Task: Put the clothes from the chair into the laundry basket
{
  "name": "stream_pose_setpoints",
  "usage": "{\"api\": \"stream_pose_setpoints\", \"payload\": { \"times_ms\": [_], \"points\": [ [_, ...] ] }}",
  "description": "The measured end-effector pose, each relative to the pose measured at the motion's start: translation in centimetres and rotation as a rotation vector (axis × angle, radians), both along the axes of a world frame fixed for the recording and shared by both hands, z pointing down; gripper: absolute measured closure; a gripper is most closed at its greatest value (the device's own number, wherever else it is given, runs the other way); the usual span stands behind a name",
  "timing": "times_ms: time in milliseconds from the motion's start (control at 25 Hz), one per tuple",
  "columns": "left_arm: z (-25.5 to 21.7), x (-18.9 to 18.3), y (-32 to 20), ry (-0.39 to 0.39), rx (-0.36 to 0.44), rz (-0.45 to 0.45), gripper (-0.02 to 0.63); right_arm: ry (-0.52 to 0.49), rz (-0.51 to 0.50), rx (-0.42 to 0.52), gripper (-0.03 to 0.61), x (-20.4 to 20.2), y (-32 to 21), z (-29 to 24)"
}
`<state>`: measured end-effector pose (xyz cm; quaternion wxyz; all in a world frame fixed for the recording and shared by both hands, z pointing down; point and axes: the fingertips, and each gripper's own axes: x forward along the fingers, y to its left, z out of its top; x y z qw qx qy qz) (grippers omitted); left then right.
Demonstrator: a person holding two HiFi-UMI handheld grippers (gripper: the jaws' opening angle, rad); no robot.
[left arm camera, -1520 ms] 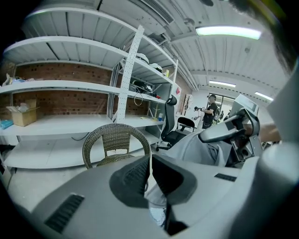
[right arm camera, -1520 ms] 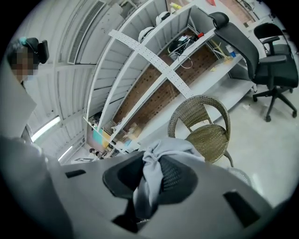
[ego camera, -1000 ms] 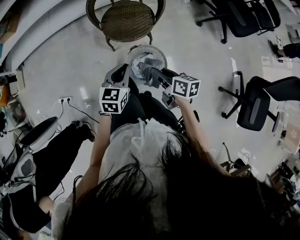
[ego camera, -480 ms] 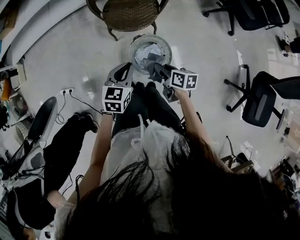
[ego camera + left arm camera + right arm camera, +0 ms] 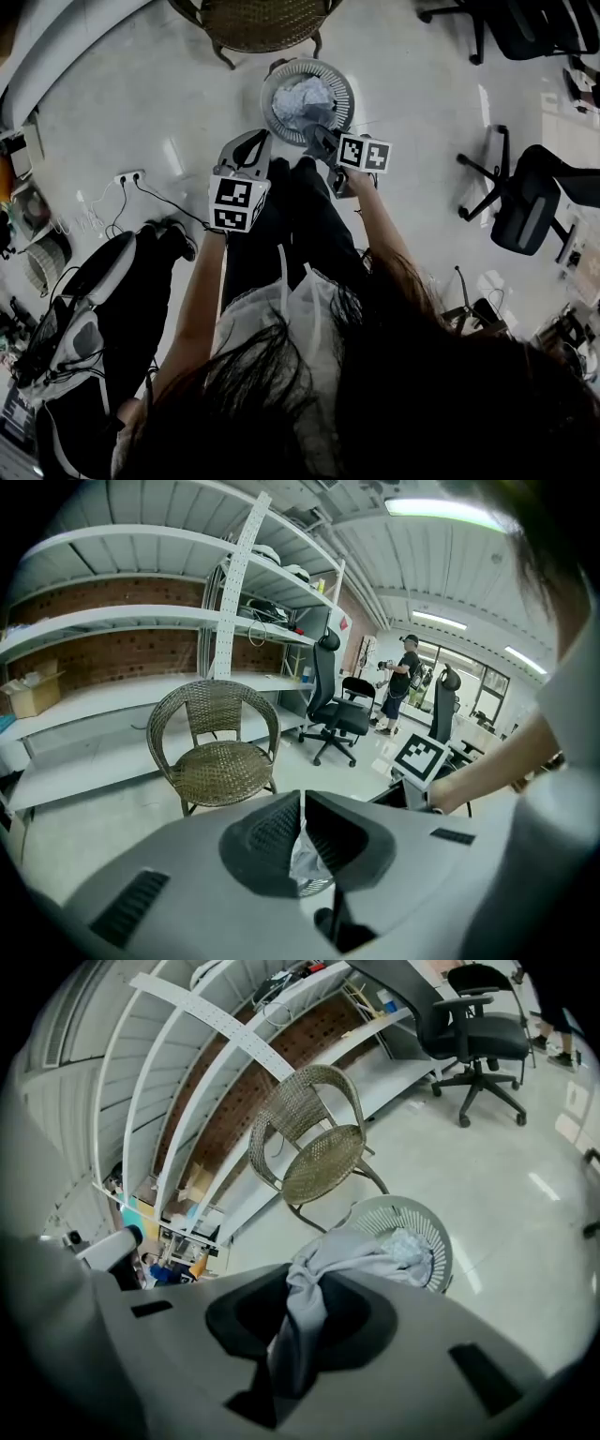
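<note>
A round white laundry basket (image 5: pixel 344 86) stands on the floor just in front of the wicker chair (image 5: pixel 258 23) and holds light clothes (image 5: pixel 302 94). My right gripper (image 5: pixel 323 141) is shut on a grey garment (image 5: pixel 317 120) that hangs over the basket's near rim. In the right gripper view the garment (image 5: pixel 361 1258) runs from between the jaws of my right gripper (image 5: pixel 302 1288) down into the basket (image 5: pixel 422 1221). The chair's seat (image 5: pixel 323 1162) is bare. My left gripper (image 5: pixel 246 152) hovers left of the basket, shut and holding nothing; in the left gripper view, my left gripper (image 5: pixel 302 803) points at the chair (image 5: pixel 220 761).
Black office chairs (image 5: pixel 525 202) stand to the right. A person in black (image 5: pixel 112 309) is at the left, near a power strip (image 5: pixel 127 176) with cables. Long white shelves (image 5: pixel 141 621) run behind the wicker chair. Another person (image 5: pixel 403 682) stands far off.
The right gripper has carried the grey garment a little left and further over the basket's rim. The left gripper stays shut beside it. The head camera has shifted.
</note>
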<state>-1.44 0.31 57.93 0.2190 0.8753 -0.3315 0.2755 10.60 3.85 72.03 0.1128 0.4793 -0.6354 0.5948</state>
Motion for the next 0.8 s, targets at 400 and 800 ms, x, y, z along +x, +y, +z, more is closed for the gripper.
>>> {"api": "stream_pose_setpoints", "payload": {
  "times_ms": [400, 800],
  "points": [
    [5.5, -0.2, -2.0, -0.025, -0.026, 0.055, 0.591, 0.087, -0.062, -0.086, 0.497, -0.3, -0.1, 7.3],
    [8.1, -1.0, -0.8, -0.029, -0.06, 0.065, 0.591, 0.151, -0.066, -0.089, 0.497, 0.2, -1.3, 10.0]
  ]
}}
